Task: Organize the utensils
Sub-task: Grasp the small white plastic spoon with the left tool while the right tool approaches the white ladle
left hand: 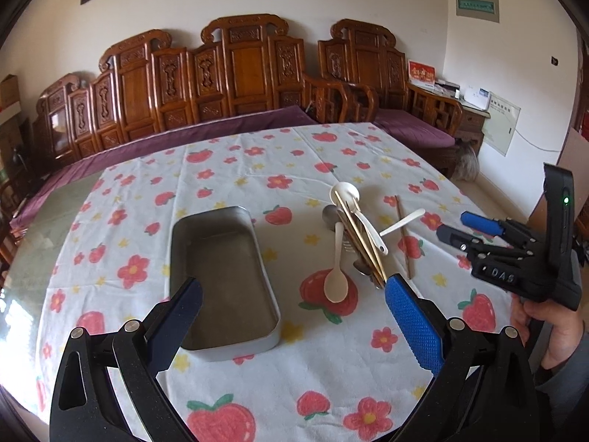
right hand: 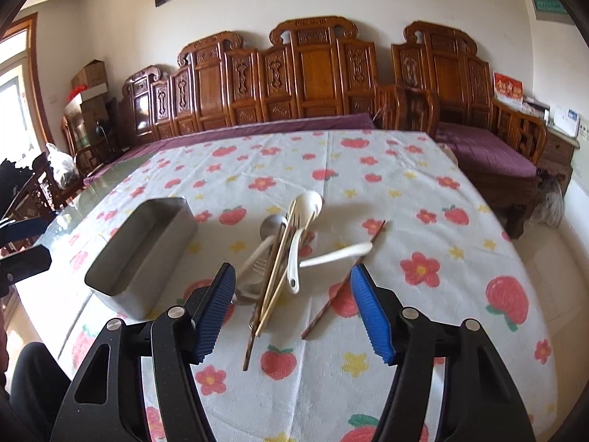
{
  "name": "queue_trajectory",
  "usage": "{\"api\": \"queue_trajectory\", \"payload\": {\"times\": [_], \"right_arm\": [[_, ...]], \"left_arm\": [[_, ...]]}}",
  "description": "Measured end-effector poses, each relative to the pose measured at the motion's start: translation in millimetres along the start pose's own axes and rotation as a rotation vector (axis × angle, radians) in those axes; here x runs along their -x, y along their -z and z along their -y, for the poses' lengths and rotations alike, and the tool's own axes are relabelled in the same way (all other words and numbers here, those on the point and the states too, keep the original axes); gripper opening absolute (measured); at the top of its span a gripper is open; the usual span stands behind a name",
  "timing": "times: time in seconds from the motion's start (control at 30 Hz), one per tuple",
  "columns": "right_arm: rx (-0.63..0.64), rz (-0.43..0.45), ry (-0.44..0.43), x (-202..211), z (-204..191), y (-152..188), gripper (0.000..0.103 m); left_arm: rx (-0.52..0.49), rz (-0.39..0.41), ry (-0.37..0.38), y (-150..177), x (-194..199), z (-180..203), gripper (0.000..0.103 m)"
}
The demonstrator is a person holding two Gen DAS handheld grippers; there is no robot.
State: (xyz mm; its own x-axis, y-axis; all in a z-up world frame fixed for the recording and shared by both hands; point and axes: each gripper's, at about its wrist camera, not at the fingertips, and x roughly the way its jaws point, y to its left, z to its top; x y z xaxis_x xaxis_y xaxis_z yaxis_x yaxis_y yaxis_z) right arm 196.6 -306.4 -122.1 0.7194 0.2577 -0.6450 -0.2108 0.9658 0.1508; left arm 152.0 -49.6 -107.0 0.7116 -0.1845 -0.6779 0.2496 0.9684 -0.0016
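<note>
An empty metal tray [left hand: 176, 258] [right hand: 121, 291] lies on the strawberry-print cloth. To its right is a pile of utensils [left hand: 355, 235] [right hand: 283, 254]: white spoons, a metal spoon, a fork and light chopsticks. A cream spoon [left hand: 335, 283] and a single brown chopstick [left hand: 403, 239] [right hand: 342, 283] lie beside the pile. My left gripper [left hand: 294, 291] [right hand: 29, 245] hovers open over the tray's near end and holds nothing. My right gripper [right hand: 293, 270] [left hand: 454, 224] is open above the near end of the pile. Its pads touch nothing.
A carved wooden bench [left hand: 235, 70] with a purple cushion stands behind the table. Bare glass tabletop [left hand: 40, 235] shows left of the cloth. A person's hand [left hand: 552, 324] holds the right gripper at the right edge. Cardboard boxes [right hand: 88, 77] are stacked in the far left corner.
</note>
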Motion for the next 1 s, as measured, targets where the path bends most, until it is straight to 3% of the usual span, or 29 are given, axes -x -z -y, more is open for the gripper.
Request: {"api": "queue_trajectory", "payload": {"times": [0.2,0.47,0.7,0.77,1.0], "right_arm": [[-0.019,-0.073,-0.002,-28,10,22,0.067],[-0.049,-0.080,-0.008,-31,18,25,0.067],[-0.067,-0.074,-0.012,-29,23,22,0.067],[-0.077,-0.065,-0.014,-26,25,20,0.067],[-0.113,-0.063,-0.015,-25,37,18,0.067]], "left_arm": [[-0.019,-0.078,0.047,-4,-43,14,0.076],[-0.053,-0.203,0.064,-4,-110,30,0.051],[-0.097,-0.273,0.071,-12,-156,43,0.042],[-0.105,-0.291,0.069,-15,-167,48,0.034],[-0.094,-0.338,0.064,-18,-201,53,0.023]]}}
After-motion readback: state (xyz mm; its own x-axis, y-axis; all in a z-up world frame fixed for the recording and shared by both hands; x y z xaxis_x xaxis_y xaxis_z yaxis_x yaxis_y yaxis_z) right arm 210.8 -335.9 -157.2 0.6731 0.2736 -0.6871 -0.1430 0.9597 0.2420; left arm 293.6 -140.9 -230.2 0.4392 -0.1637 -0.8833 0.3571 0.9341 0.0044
